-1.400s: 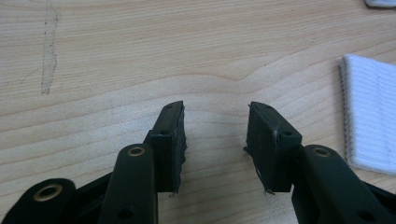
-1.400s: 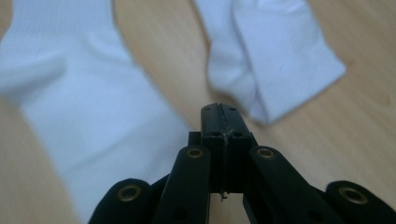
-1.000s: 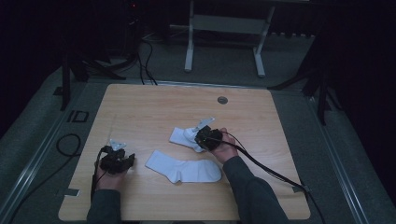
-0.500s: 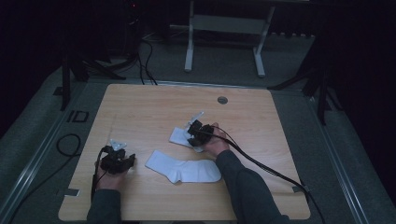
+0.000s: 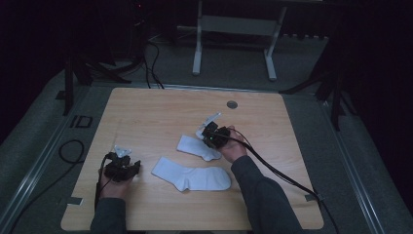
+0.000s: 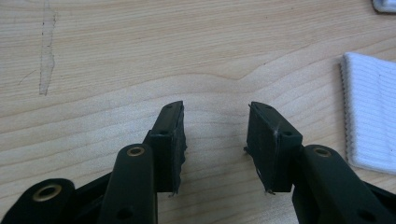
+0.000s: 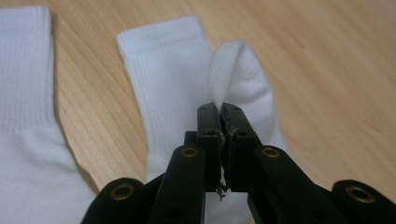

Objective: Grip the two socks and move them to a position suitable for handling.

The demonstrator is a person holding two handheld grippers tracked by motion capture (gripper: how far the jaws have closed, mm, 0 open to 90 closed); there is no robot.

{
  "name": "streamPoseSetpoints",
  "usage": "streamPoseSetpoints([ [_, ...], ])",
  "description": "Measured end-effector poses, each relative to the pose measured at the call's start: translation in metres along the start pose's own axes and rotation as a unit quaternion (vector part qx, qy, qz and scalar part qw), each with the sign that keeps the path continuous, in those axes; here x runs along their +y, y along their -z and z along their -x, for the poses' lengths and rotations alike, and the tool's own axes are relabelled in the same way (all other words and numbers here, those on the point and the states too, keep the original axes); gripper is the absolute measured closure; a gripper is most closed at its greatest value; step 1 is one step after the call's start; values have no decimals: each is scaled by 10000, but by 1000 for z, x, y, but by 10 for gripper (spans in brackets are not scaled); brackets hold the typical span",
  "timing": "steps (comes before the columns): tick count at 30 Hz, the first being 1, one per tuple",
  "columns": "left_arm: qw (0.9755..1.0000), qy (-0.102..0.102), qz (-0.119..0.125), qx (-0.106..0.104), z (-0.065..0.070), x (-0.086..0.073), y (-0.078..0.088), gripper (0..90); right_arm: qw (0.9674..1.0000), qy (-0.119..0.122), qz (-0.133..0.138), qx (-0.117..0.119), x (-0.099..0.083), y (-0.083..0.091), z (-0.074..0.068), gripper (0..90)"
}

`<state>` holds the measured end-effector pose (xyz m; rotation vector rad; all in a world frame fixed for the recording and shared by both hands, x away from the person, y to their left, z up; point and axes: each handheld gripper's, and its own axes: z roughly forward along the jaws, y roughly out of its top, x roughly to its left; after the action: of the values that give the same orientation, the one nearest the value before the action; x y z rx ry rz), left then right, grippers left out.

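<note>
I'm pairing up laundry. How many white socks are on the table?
2: one sock lies flat near the table's front middle; the other sock lies just behind it, a fold pinched in the right hand-held gripper.

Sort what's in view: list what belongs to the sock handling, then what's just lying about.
In the job:
- far sock, pinched by right tool
- near sock
- left tool, open

Lying about:
- round grommet
- table
- floor cables

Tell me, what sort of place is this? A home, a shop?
Probably a lab or recording studio rather than a home. A bare wooden table stands alone in a dark room, cables trail over the grey floor, and a metal stand sits behind. A person works on white socks with handheld grippers.
</note>
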<state>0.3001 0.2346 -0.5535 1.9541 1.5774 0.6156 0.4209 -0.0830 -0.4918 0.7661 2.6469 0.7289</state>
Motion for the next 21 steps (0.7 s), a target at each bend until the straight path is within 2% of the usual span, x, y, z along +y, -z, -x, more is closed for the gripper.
streamPoseSetpoints([
  [3,10000,5,5,2,0,0,0,565,10000,-28,59,-14,-3,7,4,862],
  [7,10000,-18,-30,6,1,0,0,565,9996,-238,38,-125,-22,17,14,861],
  [14,10000,2,-37,4,0,0,-1,565,9985,-462,67,-272,-43,29,32,861],
  [19,10000,-4,-31,11,0,0,0,564,9976,-593,113,-351,-55,36,39,861],
  [21,10000,-3,-33,9,0,0,-1,564,9970,-665,76,-396,-65,38,42,861],
])
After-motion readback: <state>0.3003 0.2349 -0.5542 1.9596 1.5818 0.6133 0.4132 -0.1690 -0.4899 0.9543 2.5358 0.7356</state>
